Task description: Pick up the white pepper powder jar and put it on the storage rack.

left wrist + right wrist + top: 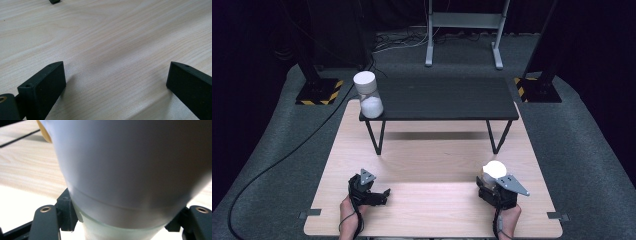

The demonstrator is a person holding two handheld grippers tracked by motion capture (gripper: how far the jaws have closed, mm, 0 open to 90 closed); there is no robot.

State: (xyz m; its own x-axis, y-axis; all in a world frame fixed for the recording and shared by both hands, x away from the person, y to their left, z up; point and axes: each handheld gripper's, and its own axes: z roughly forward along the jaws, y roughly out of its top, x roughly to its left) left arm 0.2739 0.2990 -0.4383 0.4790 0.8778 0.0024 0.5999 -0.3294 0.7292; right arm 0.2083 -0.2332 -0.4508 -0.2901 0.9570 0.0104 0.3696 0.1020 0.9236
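My right gripper [492, 181] is at the front right of the wooden table [437, 150], shut on a jar with a white lid [493, 170]. In the right gripper view the white lid [130, 165] looms close, and the jaws clamp the clear body just under it. A second white-lidded jar [368, 94], part filled with white material, stands on the left end of the low black shelf [447, 97]. My left gripper [383, 194] rests at the front left, open. In the left gripper view its fingers [45, 85] stand wide apart over bare wood.
The black shelf stands on thin legs across the far half of the table. Beyond the table are two dark stands on yellow-and-black bases [319, 91], a grey metal frame [464, 30] and a cable [277, 160] running over the grey carpet at left.
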